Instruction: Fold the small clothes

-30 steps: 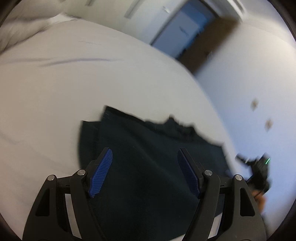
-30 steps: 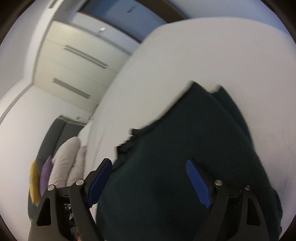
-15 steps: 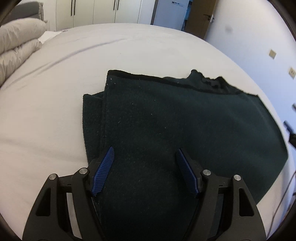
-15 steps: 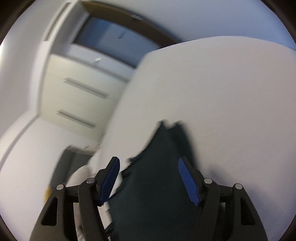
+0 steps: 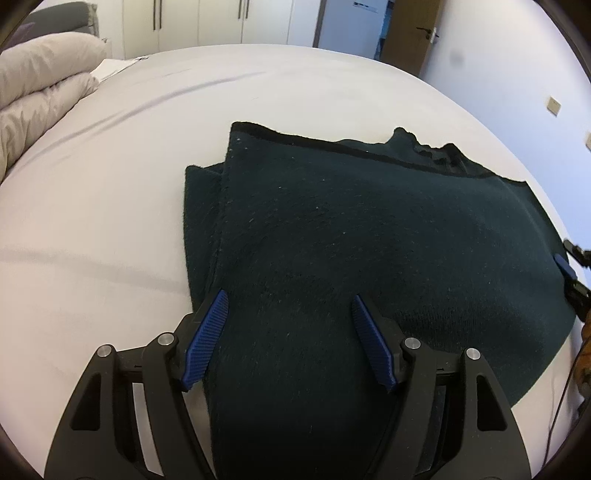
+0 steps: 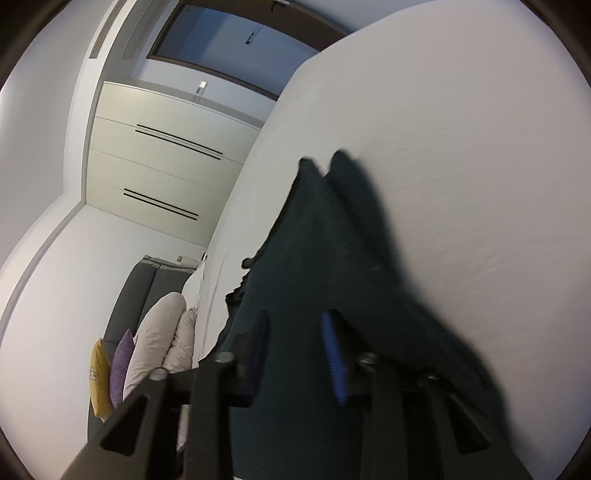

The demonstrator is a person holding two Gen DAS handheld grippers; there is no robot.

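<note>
A dark green knit garment (image 5: 369, 240) lies partly folded on a white bed (image 5: 110, 184), with a narrower layer showing along its left side. My left gripper (image 5: 288, 339) is open, low over the garment's near edge, with cloth between its blue pads (image 5: 207, 339). In the right wrist view the same garment (image 6: 332, 258) stretches away from my right gripper (image 6: 295, 350), whose jaws stand narrower apart over the cloth; the view is blurred and tilted. A bit of the right gripper (image 5: 570, 269) shows at the garment's right edge in the left wrist view.
Beige pillows (image 5: 40, 92) are piled at the bed's far left. White wardrobes (image 5: 221, 18) and a door (image 5: 406, 33) stand beyond the bed. In the right wrist view there are pillows (image 6: 159, 343) and a dark headboard (image 6: 133, 295).
My left gripper has steadied over the garment's near edge and stayed open. My right gripper has swung and its jaws have come closer together over the cloth.
</note>
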